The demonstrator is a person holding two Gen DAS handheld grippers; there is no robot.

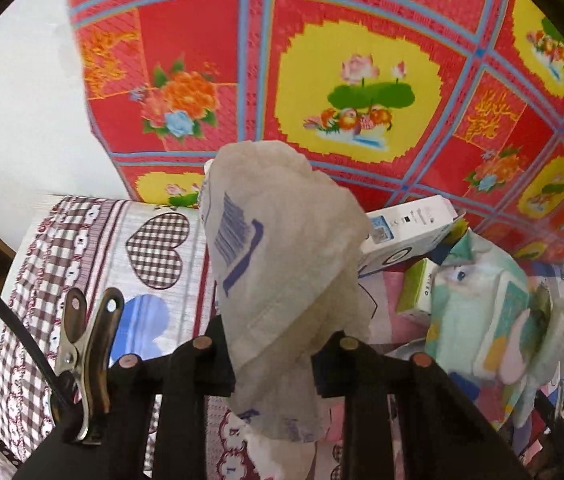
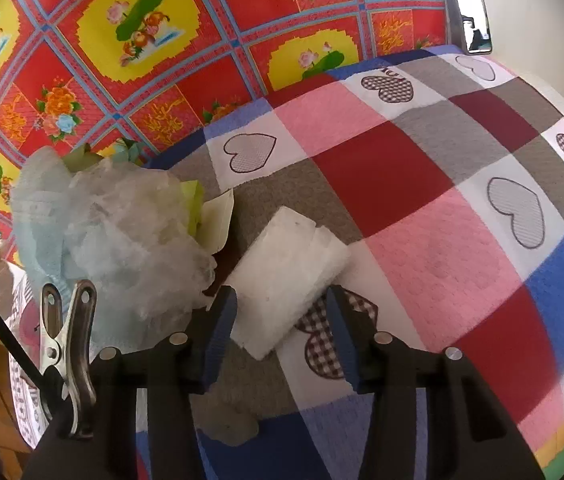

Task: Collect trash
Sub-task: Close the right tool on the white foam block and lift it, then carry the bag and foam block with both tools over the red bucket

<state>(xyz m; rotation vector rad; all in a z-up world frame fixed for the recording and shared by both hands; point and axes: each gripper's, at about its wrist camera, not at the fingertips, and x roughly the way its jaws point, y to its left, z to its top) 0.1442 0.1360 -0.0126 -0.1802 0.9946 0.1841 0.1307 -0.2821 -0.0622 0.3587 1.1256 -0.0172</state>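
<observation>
Saw a red floral sheet (image 1: 362, 80) standing behind everything, squared off with blue lines and yellow panels. Found below it a bed (image 2: 462, 152) under a checked quilt (image 2: 402, 272) of red, pink, grey, blue and white squares, many stitched with hearts.

Noted a heap (image 2: 122, 232) of clear film and pale blue stuff at the bed's far edge, hard against the sheet, toward the left corner in the right wrist view. Cannot tell how many pieces made it up. Picked out from the left wrist view a mint packet (image 1: 490, 312) lying crumpled near that same far edge, and a white box (image 1: 410, 228) just beside it, tilted, with a small green carton partly hidden between them.

Found the left tool (image 1: 274, 360) pinching a crumpled white wrapper (image 1: 282, 248) printed with a blue barcode; held it clear of the quilt, its bulk sticking up past the fingertips and a tail hanging below them.

Found the right tool (image 2: 284, 332) spread, angled down over the quilt, astride a folded white tissue (image 2: 286, 280). Saw the tissue lying flat on a grey square just beside the heap, near the bed's left edge, its near corner between the blue pads (image 2: 222, 320); seemed brushed by the left pad, not clamped.

Noted a small metal clip (image 1: 90, 352) fixed at the left of each tool.
</observation>
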